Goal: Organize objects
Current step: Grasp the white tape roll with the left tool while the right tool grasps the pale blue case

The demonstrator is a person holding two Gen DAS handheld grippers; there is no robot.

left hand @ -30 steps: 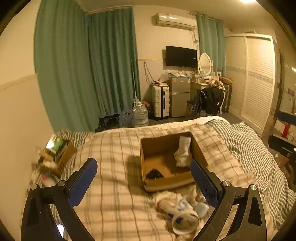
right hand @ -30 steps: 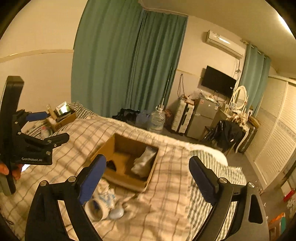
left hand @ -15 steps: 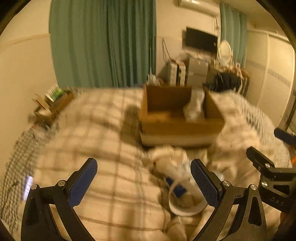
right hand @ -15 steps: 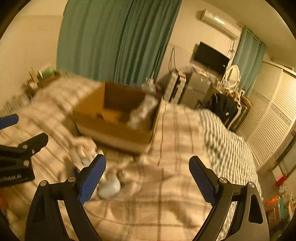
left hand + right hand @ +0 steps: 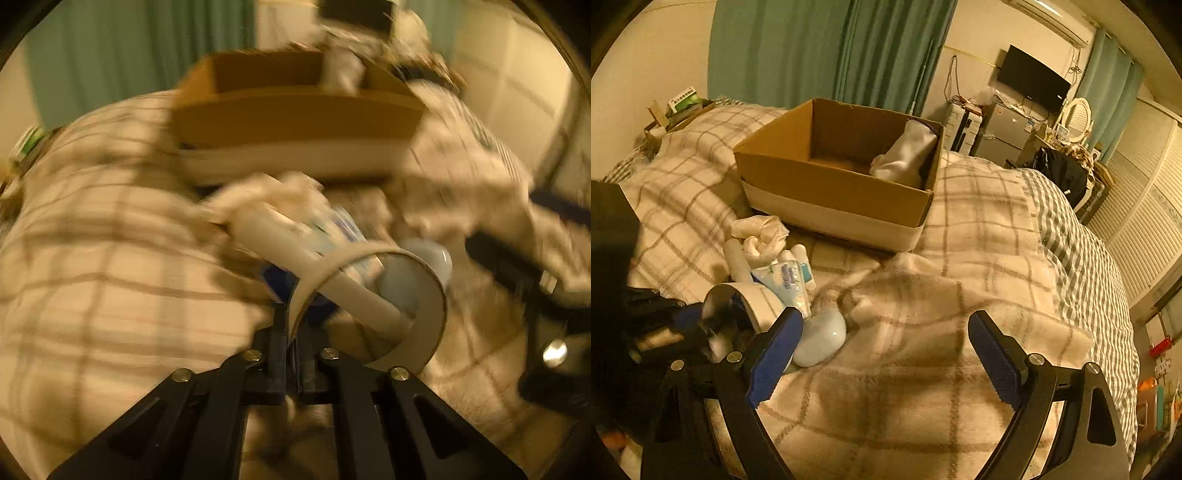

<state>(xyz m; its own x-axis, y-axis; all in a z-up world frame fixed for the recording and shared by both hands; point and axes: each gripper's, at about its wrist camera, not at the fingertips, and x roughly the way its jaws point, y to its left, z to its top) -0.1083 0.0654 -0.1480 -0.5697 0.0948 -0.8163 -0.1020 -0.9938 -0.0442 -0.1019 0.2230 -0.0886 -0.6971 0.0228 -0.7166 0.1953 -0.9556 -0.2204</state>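
Observation:
A white tape roll [image 5: 373, 306] lies in a pile on the plaid blanket, and my left gripper [image 5: 291, 332] is shut on its rim. The roll also shows in the right wrist view [image 5: 753, 302]. A white tube [image 5: 306, 266], a toothpaste tube [image 5: 786, 280], a crumpled white cloth [image 5: 761, 232] and a pale blue egg-shaped object [image 5: 820, 339] lie with it. An open cardboard box [image 5: 831, 184] holding a white sock [image 5: 905, 155] stands behind the pile. My right gripper [image 5: 882, 350] is open and empty above the blanket, right of the pile.
The plaid blanket [image 5: 960, 295] covers the bed, with a checked sheet [image 5: 1078, 251] on the right. A small crate of items [image 5: 679, 107] sits at the bed's far left corner. Green curtains, a fridge and a TV stand behind.
My left gripper has dropped down to the pile and closed on the tape roll's rim. My right gripper has moved down and closer to the blanket and stays open.

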